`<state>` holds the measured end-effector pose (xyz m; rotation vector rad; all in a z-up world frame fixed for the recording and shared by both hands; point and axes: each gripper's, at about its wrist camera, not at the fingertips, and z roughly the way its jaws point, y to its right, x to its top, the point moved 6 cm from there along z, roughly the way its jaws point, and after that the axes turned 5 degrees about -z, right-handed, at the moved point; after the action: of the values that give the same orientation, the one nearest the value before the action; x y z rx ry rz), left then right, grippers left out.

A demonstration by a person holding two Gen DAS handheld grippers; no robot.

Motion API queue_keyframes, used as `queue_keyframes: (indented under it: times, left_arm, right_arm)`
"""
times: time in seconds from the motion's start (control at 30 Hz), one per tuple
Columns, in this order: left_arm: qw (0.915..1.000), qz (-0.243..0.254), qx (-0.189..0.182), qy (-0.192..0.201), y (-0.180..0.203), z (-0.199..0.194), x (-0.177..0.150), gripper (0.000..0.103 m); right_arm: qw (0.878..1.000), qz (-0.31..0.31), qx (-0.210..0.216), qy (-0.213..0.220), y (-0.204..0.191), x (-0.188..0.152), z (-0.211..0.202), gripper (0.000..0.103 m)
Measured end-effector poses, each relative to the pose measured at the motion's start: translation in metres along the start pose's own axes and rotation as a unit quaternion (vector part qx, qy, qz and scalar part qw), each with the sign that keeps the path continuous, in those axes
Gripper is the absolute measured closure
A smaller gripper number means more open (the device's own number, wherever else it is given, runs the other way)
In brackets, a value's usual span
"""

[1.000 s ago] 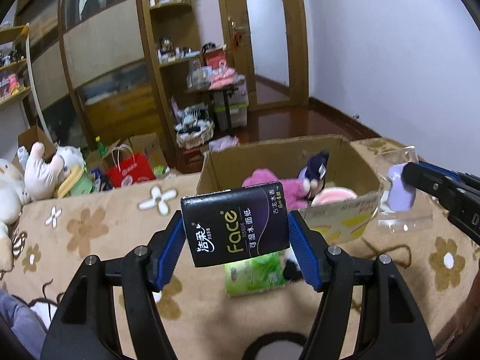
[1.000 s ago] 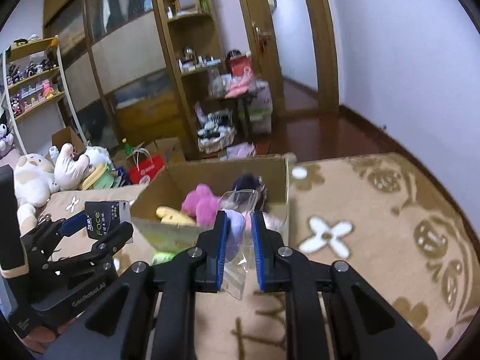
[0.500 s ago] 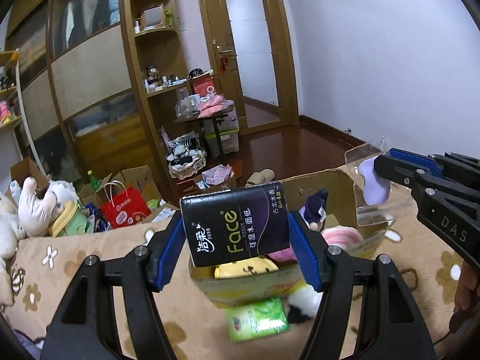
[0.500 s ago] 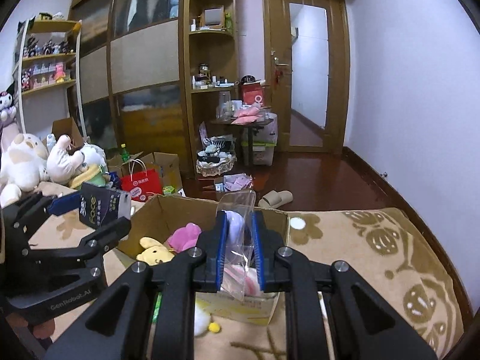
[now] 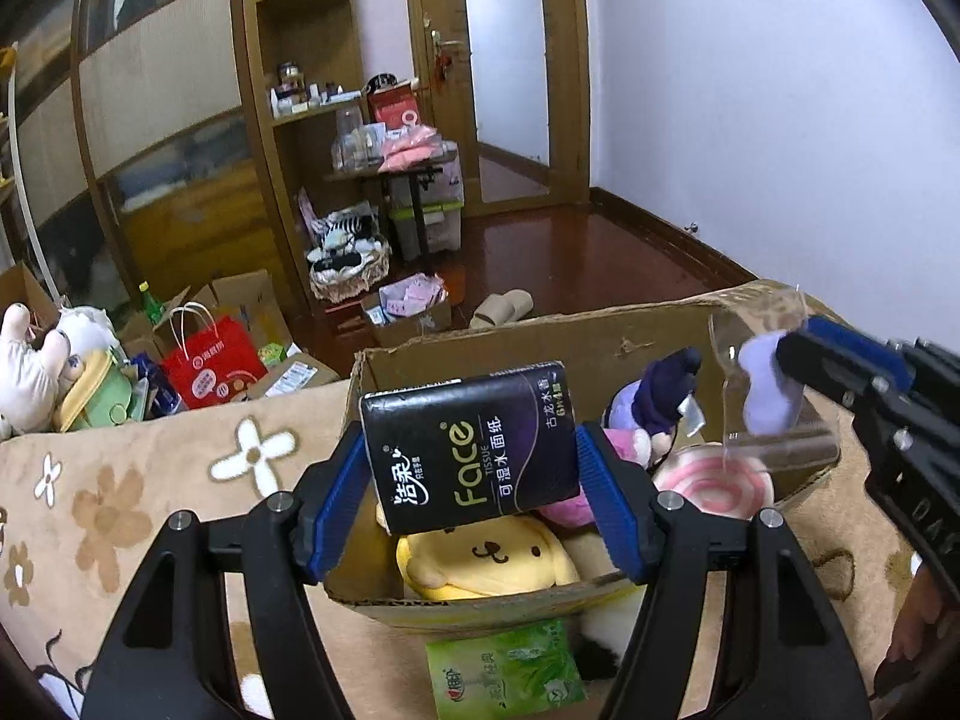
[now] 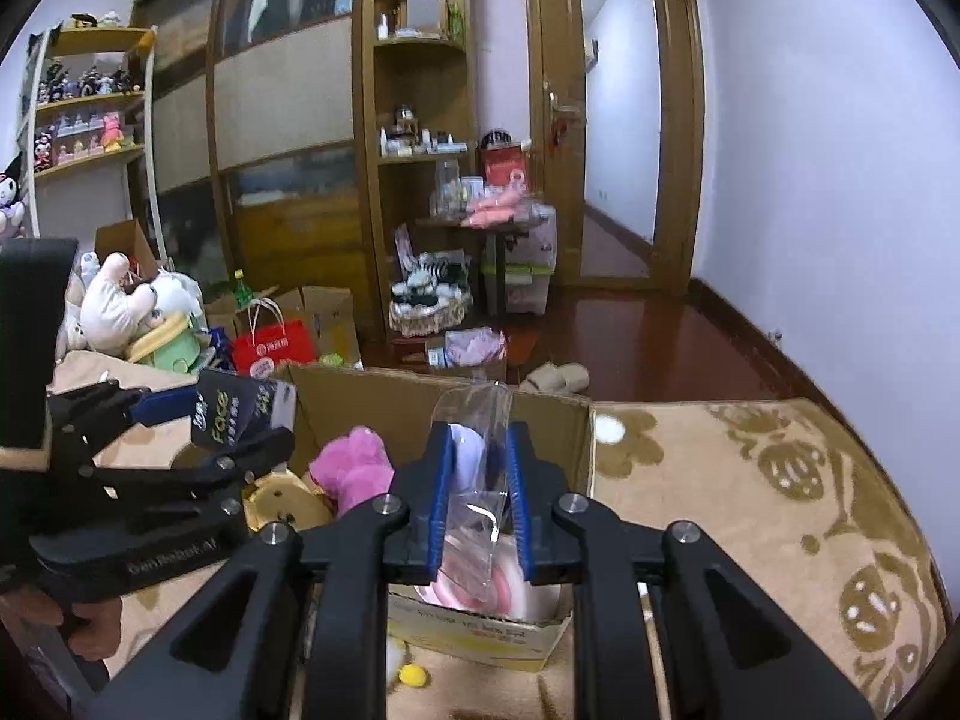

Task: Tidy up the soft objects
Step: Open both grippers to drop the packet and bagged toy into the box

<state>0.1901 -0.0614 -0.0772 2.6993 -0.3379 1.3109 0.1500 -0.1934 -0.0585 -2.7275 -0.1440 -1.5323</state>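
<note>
My left gripper (image 5: 471,474) is shut on a black "Face" tissue pack (image 5: 471,447) and holds it over the near left part of an open cardboard box (image 5: 540,339). The box holds a yellow plush (image 5: 486,558), a pink plush (image 6: 354,468), a purple-black doll (image 5: 654,396) and a pink-white round item (image 5: 714,483). My right gripper (image 6: 479,480) is shut on a clear plastic bag with a lilac item inside (image 6: 474,468), above the box's right side; it also shows in the left wrist view (image 5: 768,384). The tissue pack shows in the right wrist view (image 6: 231,411).
A green tissue pack (image 5: 504,672) lies on the beige flowered blanket (image 5: 120,516) in front of the box, beside a black-and-white plush (image 5: 600,636). Plush toys (image 5: 36,360) and a red bag (image 5: 210,363) stand at the left. Shelves and a door are behind.
Both grippers have moved forward over the box with their loads. The tissue pack now hangs above the yellow plush, and the bag is above the box's right side.
</note>
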Motion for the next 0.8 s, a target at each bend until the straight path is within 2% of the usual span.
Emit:
queue_keyframes:
  times: [0.07, 0.1, 0.23, 0.37, 0.47, 0.73, 0.8]
  left_arm:
    - [1.0000, -0.003, 0.000, -0.010, -0.003, 0.006, -0.002, 0.033]
    - [0.9999, -0.005, 0.001, -0.014, -0.005, 0.008, -0.003, 0.027]
    - [0.9998, -0.009, 0.003, -0.014, -0.009, 0.006, -0.004, 0.020]
    - [0.9998, -0.008, 0.011, -0.016, -0.012, 0.000, -0.005, 0.013]
    - [0.9996, -0.004, 0.013, -0.026, -0.016, -0.004, -0.006, 0.013]
    - [0.9984, -0.042, 0.017, -0.035, -0.032, -0.031, -0.008, 0.013]
    - [0.9978, -0.047, 0.026, -0.039, -0.035, -0.039, -0.011, 0.012]
  right_arm:
    - [1.000, 0.007, 0.004, -0.011, 0.002, -0.006, 0.006, 0.084]
    - [1.000, 0.013, 0.007, -0.015, 0.003, -0.008, 0.008, 0.084]
    - [1.000, 0.021, 0.008, -0.018, 0.006, -0.012, 0.010, 0.081]
    - [0.999, 0.027, 0.008, -0.017, 0.005, -0.014, 0.005, 0.058]
    - [0.999, 0.035, 0.010, -0.017, 0.006, -0.014, 0.000, 0.051]
    - [0.998, 0.052, 0.027, -0.031, 0.005, -0.019, -0.014, 0.037]
    - [0.998, 0.042, 0.032, -0.045, 0.000, -0.021, -0.015, 0.028]
